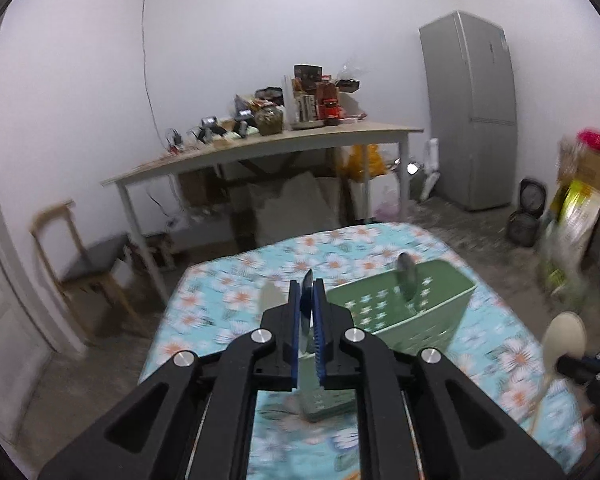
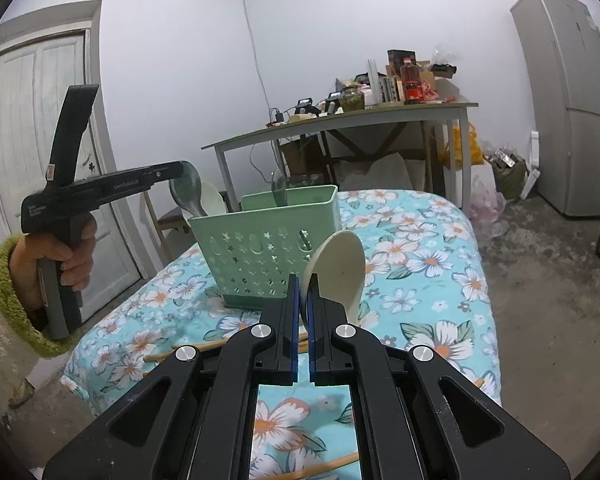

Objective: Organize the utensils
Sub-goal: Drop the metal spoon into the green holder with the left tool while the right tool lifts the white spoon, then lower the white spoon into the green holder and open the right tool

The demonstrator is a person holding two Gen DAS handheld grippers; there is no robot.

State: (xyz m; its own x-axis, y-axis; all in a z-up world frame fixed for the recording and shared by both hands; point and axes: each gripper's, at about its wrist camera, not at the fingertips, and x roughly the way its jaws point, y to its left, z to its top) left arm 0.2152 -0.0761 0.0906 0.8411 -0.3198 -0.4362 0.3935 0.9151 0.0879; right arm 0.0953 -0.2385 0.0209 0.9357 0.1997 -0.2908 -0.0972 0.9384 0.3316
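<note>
A: Item one — green basket (image 2: pixel 268 240). Stands upright on the surface (image 2: pixel 420 264) with the flowered cloth. Contents?

B: One dark spoon (image 2: pixel 279 188) upright in the basket, bowl end showing above the rim. Counted as sorted. I see nothing else inside it.

A: Item two — left tongs (image 1: pixel 307 300).

B: Clamped on a grey-green spoon (image 2: pixel 186 194). From the right wrist view its bowl hangs just above the basket's left end, touching nothing that I can see. A pale rounded shape shows behind it; what it is I cannot tell. The spoon is not yet inside.

A: Item three — right tongs (image 2: pixel 303 300).

B: Pressed together on the neck of a cream spoon (image 2: pixel 336 268), bowl up. It is held near the basket's front wall, on the near side, well short of the rim.

A: Loose stock?

B: Wooden chopsticks (image 2: pixel 188 350) lying on the cloth in front of the basket, near its left front corner — another wooden stick (image 2: pixel 324 466) lies closer to the camera. None are gripped.

A: Progress, then?

B: By my reckoning, early to middle. One piece in, two in hand, the chopsticks still to collect. The grey-green spoon looks nearest to going in.
</note>
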